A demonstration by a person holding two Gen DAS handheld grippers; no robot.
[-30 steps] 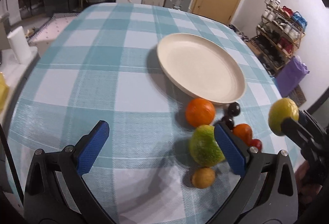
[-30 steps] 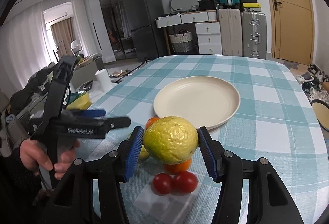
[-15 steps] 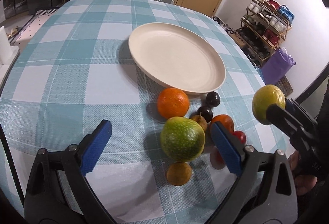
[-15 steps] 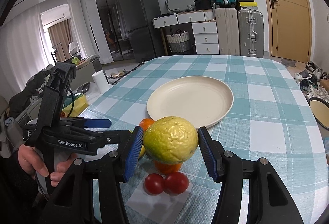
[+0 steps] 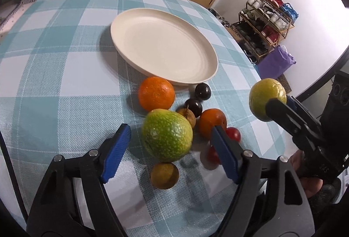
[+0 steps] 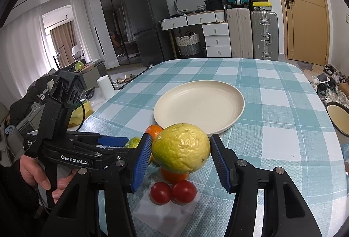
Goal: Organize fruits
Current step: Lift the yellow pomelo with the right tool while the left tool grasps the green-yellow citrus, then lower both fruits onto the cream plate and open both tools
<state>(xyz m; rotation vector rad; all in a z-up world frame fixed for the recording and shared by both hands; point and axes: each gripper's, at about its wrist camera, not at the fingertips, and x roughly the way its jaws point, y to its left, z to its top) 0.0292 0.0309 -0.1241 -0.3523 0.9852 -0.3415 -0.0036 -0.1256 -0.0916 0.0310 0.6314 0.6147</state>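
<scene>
1. The right gripper (image 6: 181, 157) clasped a yellow-green citrus fruit (image 6: 181, 148) between its blue pads, raised above the checked tablecloth (image 6: 272, 110); in the left wrist view that fruit (image 5: 267, 99) hung well to the right of the pile.
2. The left gripper (image 5: 172, 148) stood spread wide, grasping nothing; a green citrus fruit (image 5: 166, 135) lay between its pads, touching neither.
3. The cream plate (image 5: 122, 25) sat bare just behind an orange (image 5: 156, 93); two dark plums (image 5: 202, 90), a tangerine (image 5: 212, 122) and cherry tomatoes (image 6: 172, 192) clustered nearby.
</scene>
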